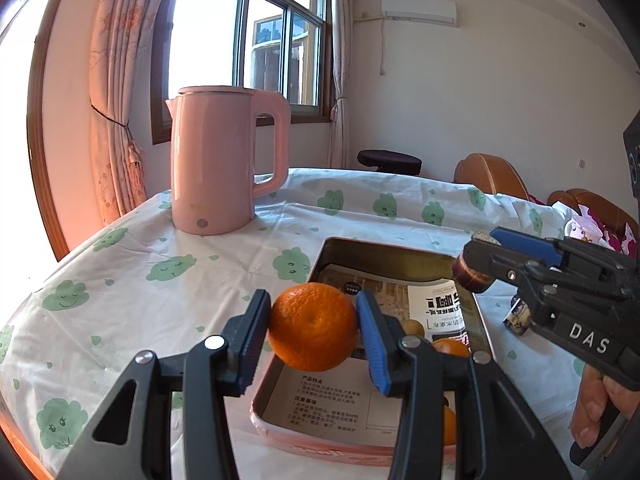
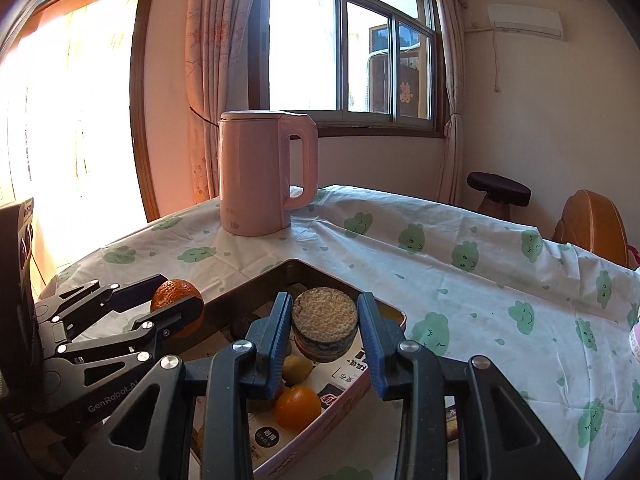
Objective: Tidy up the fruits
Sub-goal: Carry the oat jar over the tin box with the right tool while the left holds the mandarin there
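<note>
In the left wrist view, the left tongs [image 1: 314,334] sit at lower centre, clenched on an orange [image 1: 313,327] held between the blue pads above the near end of a pink-rimmed tray [image 1: 320,446]. The tray rests on the surface [image 1: 160,280], which is covered by a white cloth printed with green clouds. Printed paper lines the tray's floor, and low in the tray lie a small brownish-green fruit [image 1: 413,327] and a second orange [image 1: 451,347], partly hidden behind the right pad. At the right of the frame the right tongs [image 1: 480,266] grasp a round, dark-sided cake with a pale grainy top [image 1: 474,278], held above the tray's far right edge. A pink kettle [image 1: 224,160] stands upright at upper left, well apart from the tray.

In the right wrist view, the cake [image 2: 325,326] is pinched at centre, over the tray [image 2: 340,400].
</note>
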Demonstrator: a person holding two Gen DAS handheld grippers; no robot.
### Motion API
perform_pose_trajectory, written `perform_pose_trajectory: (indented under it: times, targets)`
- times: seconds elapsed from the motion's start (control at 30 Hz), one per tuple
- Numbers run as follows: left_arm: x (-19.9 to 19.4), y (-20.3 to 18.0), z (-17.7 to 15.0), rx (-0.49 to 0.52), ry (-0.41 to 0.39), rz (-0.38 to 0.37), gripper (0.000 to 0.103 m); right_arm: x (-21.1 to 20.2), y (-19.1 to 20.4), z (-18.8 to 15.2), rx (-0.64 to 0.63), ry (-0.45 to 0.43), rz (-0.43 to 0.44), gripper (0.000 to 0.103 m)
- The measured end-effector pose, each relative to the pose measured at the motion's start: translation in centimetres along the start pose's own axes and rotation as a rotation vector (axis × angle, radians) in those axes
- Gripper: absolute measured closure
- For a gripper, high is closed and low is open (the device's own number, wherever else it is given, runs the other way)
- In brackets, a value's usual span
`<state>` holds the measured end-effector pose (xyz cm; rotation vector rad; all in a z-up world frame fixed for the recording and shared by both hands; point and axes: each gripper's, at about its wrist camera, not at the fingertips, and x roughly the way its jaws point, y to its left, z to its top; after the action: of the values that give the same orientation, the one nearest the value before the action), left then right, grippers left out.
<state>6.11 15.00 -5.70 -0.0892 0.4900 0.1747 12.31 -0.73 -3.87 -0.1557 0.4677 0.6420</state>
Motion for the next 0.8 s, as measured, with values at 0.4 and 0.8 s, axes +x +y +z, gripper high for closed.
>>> perform_pose_trajectory:
  times: [0.4, 0.8]
  targets:
    - [0.3, -0.1, -0.1, 0.008, 0.023, -0.001, 0.057, 2.3, 0.2, -0.7, -0.001, 0.048, -0.026, 0.067]
    - [1.1, -0.4, -0.7, 0.022, 0.073, -0.007, 0.056, 4.0, -0.1, -1.6, 0.002, 0.1, -0.046, 0.067]
